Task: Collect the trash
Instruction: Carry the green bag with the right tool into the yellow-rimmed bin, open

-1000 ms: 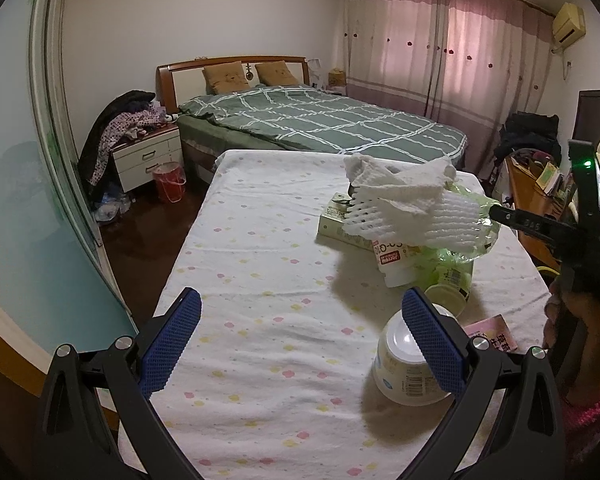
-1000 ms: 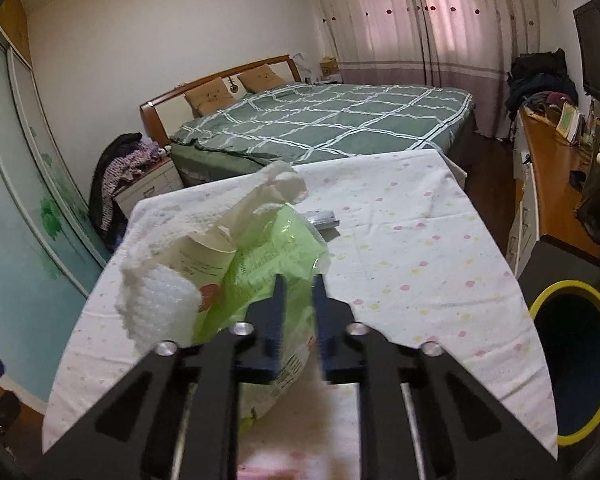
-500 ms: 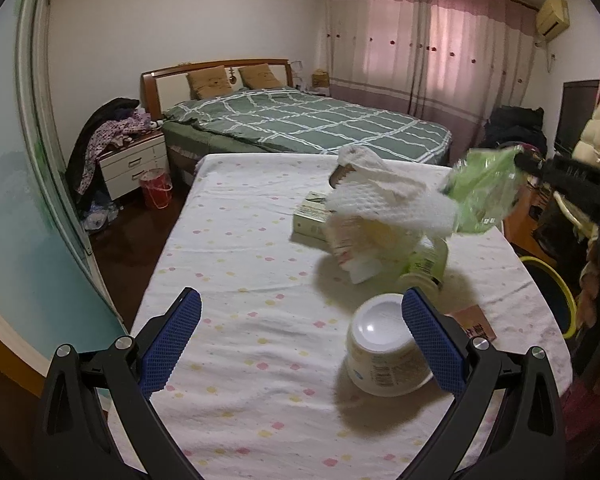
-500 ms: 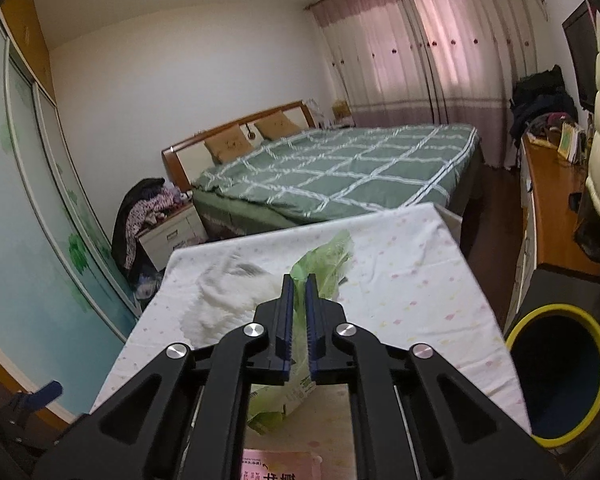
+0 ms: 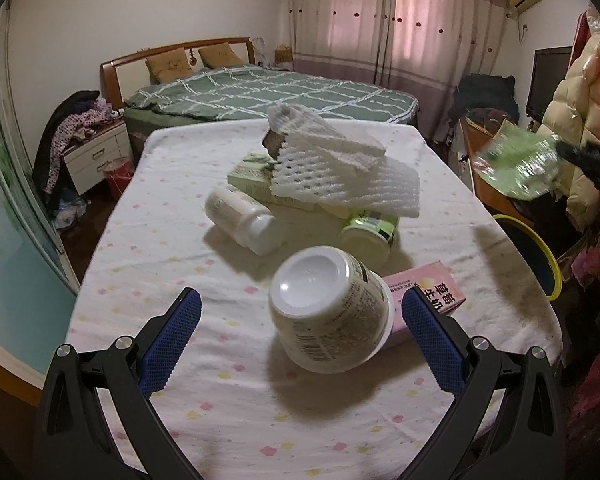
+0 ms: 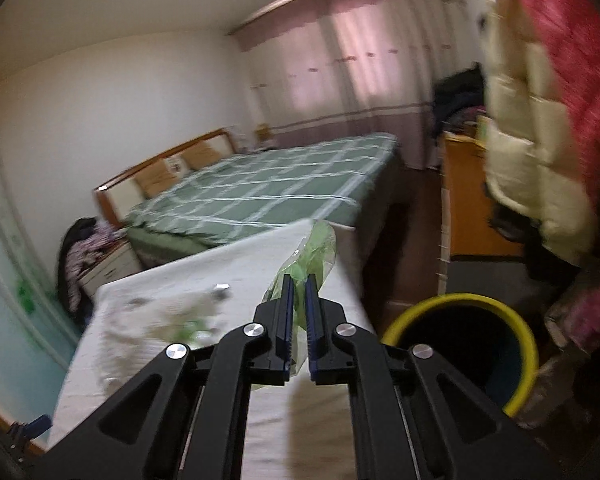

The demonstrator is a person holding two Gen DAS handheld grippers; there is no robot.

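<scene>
My right gripper (image 6: pixel 298 286) is shut on a crumpled green plastic wrapper (image 6: pixel 312 254), held in the air at the table's right edge; it also shows in the left wrist view (image 5: pixel 516 164). A yellow-rimmed black bin (image 6: pixel 464 344) stands on the floor just right of it, also in the left wrist view (image 5: pixel 534 252). My left gripper (image 5: pixel 300 316) is open above the table (image 5: pixel 148 240), around a tipped white tub (image 5: pixel 332 312). Beyond lie a white bottle (image 5: pixel 240 220), a green-lidded jar (image 5: pixel 368 236), a pink carton (image 5: pixel 424 292), a green box (image 5: pixel 256 184) and white foam netting (image 5: pixel 340 176).
A green plaid bed (image 5: pixel 268 92) stands behind the table. A nightstand with clothes (image 5: pixel 88 148) and a red bucket (image 5: pixel 118 176) are at the left. A wooden desk (image 6: pixel 472 208) and hanging coats (image 6: pixel 540 120) are on the right, close to the bin.
My right gripper lifted the green wrapper off the pile and carried it right toward the bin. The pile shifted and the white bottle rolled free. My left gripper moved closer to the white tub.
</scene>
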